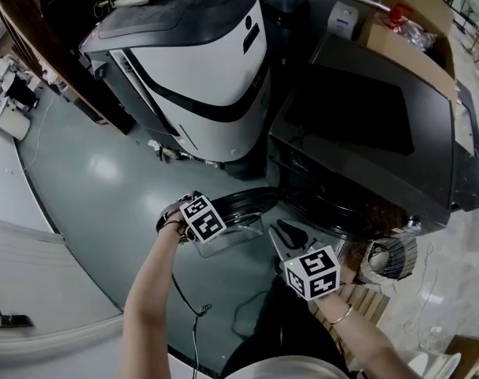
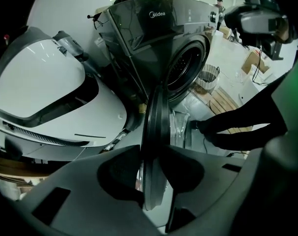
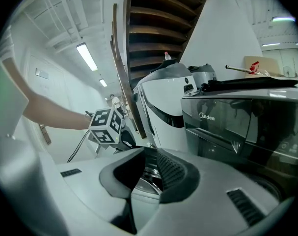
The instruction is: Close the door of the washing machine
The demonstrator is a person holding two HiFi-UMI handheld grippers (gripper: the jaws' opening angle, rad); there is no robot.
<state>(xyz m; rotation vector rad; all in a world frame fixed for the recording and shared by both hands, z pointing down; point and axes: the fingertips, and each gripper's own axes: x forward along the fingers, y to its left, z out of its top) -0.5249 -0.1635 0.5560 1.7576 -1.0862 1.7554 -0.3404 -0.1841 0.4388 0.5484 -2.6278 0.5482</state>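
The dark grey front-load washing machine stands at the right with its round door swung wide open over the floor. My left gripper points steeply down onto the door's rim. In the left gripper view the rim runs edge-on between the jaws, and my left gripper is shut on it with both pads against it. The drum opening shows beyond. My right gripper hangs just right of the door. In its own view the right gripper is open with nothing held, facing the machine's front.
A white and grey appliance stands left of the washing machine, close to the open door. A wire basket and wooden slats lie at the right. A cardboard box sits behind the machine. A black cable trails across the floor.
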